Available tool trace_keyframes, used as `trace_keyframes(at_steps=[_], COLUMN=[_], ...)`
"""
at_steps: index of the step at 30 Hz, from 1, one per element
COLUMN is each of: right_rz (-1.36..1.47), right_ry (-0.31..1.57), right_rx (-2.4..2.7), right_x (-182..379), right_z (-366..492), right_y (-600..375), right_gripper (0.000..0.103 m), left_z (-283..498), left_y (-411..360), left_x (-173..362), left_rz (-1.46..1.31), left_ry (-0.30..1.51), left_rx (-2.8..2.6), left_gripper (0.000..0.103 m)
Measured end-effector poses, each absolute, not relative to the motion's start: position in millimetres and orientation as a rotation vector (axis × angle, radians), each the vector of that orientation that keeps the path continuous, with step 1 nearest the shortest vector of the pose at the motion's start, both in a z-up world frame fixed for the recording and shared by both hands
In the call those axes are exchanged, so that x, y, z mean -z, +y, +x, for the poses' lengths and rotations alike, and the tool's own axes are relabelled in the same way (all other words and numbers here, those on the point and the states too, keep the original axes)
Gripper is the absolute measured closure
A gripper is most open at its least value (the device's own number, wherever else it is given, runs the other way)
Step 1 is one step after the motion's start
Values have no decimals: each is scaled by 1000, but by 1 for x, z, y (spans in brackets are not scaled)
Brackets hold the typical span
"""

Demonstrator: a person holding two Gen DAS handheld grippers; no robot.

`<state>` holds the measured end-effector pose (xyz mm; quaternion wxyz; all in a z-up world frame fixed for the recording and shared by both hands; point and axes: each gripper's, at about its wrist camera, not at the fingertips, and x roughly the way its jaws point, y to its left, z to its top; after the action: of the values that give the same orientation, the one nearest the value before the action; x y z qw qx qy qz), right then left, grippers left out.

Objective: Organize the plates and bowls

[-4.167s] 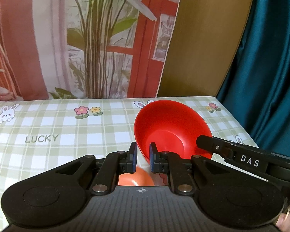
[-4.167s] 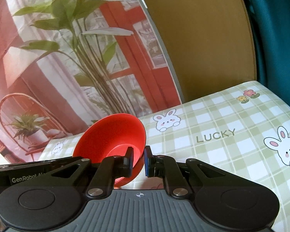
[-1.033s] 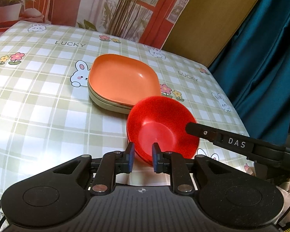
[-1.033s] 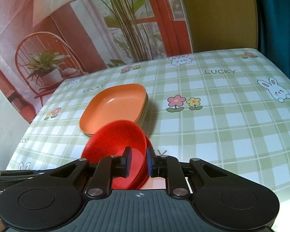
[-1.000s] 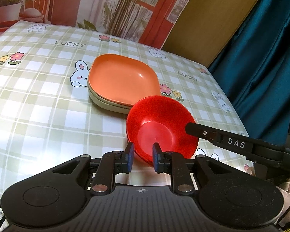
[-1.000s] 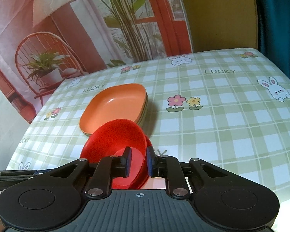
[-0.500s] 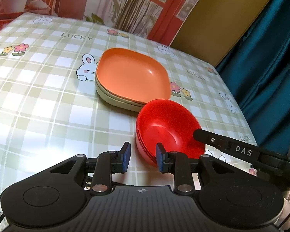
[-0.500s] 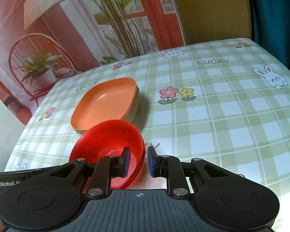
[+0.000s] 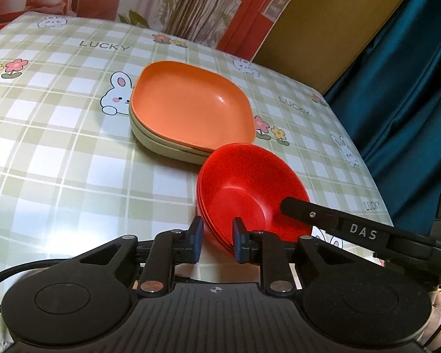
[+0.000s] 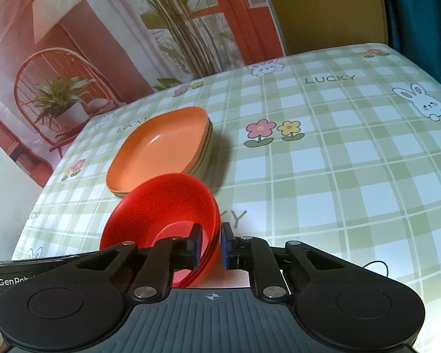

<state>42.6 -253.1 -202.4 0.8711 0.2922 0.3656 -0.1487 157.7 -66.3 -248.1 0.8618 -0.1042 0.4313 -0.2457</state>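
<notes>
At lower centre of both views: nested red bowls (image 9: 251, 188) on the checked tablecloth (image 9: 58, 153).
Plates: orange plate stack (image 9: 191, 108), mid-frame, just behind the bowls.
Left gripper (image 9: 217, 241): parted, one finger on each side of the near rim, gaps showing.
Right gripper (image 10: 210, 245): narrowly parted, straddling the bowls' right rim; contact unclear.

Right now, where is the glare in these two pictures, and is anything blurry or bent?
Left wrist view: white glare washes out the tablecloth at lower left; the red bowls and orange plate stay sharp. Right wrist view: glare sits at the tablecloth's lower right, and the plates cast a soft shadow to their right. Both views bow the checks, fisheye-style.
</notes>
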Motion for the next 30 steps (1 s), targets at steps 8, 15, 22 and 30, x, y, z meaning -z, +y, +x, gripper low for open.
trace_keyframes(at_steps=[8, 15, 22, 30], right_rz=[616, 609, 601, 589], right_ry=[761, 759, 753, 736], right_rx=[309, 308, 305, 314], right_x=[201, 198, 195, 190], right_z=[41, 40, 41, 38], right_y=[-253, -252, -251, -251], right_gripper=[93, 93, 93, 93], left_z=[150, 150, 147, 144], left_y=[-63, -61, -59, -60], left_x=[249, 249, 247, 245], left_rz=[-221, -225, -212, -184], left_ry=[898, 898, 882, 871], left_rx=[509, 510, 510, 517], left_gripper=[81, 81, 81, 81])
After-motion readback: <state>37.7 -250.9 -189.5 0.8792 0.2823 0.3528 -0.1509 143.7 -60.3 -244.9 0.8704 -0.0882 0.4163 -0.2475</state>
